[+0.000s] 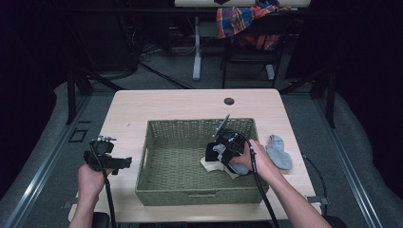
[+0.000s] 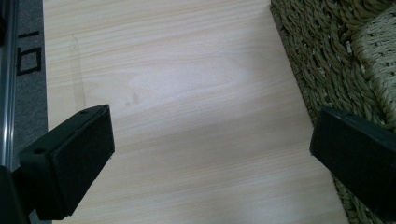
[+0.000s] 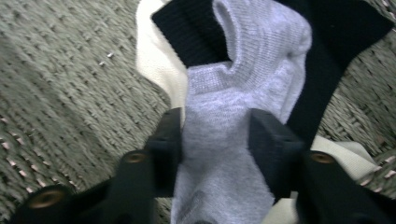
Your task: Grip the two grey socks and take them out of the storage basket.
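Basket [image 1: 142,187] taken as landmark. Left gripper [image 2: 210,154] sat just outside basket's left wall over bare desk [image 2: 177,88], jaws wide, nothing between them. Right gripper [image 3: 215,140] reached down inside basket at its right side; jaws narrow, pressed on both flanks of grey sock [image 3: 243,93], which lay atop black sock [image 3: 196,32] and cream sock [image 3: 154,60] on basket floor. Step judged: picking grey sock. Next move likely calls for straight lift, leaving the others behind. Second grey sock [image 1: 279,151] lay on desk just right of basket.
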Tool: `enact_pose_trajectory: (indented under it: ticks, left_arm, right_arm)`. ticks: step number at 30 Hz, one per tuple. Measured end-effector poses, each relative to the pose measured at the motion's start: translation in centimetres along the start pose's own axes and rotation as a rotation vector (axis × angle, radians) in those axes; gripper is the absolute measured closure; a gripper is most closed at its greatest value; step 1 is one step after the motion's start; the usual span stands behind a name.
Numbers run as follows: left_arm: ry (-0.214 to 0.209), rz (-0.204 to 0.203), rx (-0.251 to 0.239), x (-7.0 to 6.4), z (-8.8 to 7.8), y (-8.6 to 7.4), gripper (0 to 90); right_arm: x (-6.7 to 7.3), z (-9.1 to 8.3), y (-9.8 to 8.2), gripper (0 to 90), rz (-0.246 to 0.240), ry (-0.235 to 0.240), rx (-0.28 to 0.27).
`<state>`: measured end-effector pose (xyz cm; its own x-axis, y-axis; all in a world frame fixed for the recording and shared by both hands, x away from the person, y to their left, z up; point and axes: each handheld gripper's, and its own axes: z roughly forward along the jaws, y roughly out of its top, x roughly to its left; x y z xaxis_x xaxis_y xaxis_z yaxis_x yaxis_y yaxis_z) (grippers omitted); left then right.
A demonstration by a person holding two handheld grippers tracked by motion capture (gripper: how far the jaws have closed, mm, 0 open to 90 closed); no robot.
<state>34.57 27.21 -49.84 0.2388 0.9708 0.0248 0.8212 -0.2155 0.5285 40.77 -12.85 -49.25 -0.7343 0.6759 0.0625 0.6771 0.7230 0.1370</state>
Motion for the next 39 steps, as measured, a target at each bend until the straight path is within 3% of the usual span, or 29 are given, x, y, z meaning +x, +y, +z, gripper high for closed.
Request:
enact_pose_trajectory:
  ticks: [1, 5, 10, 11, 14, 35, 39]
  left_arm:
    - [0.001, 0.0, -0.001, 0.0, 0.0, 0.0, 0.0]
    - [0.001, 0.002, 0.001, 0.0, 0.0, 0.0, 0.0]
    - [0.001, 0.002, 0.002, 0.0, 0.0, 0.0, 0.0]
    - [0.002, 0.002, 0.001, 0.0, 0.0, 0.0, 0.0]
    - [0.001, 0.003, 0.002, -0.1, 0.0, 0.0, 0.0]
    - [0.002, 0.008, 0.007, -0.2, 0.1, 0.0, 0.0]
    - [0.003, 0.009, 0.006, -0.2, 0.1, 0.0, 0.1]
  right_arm:
    - [-0.2, -0.1, -0.1, 73.0, 0.014, 0.006, -0.016]
    - [-1.0, -0.6, -0.5, 85.1, 0.028, 0.021, -0.019]
    - [-1.9, -1.8, -1.0, 85.5, 0.049, 0.036, -0.064]
    - [-2.0, -2.6, -1.2, 85.6, 0.059, 0.047, -0.096]
    - [-2.3, -3.9, -1.6, 85.6, 0.052, 0.045, -0.126]
    - [-2.3, -10.8, -4.1, 85.5, 0.037, 0.036, -0.332]
    - [-2.1, -11.6, -4.3, 85.5, 0.032, 0.03, -0.346]
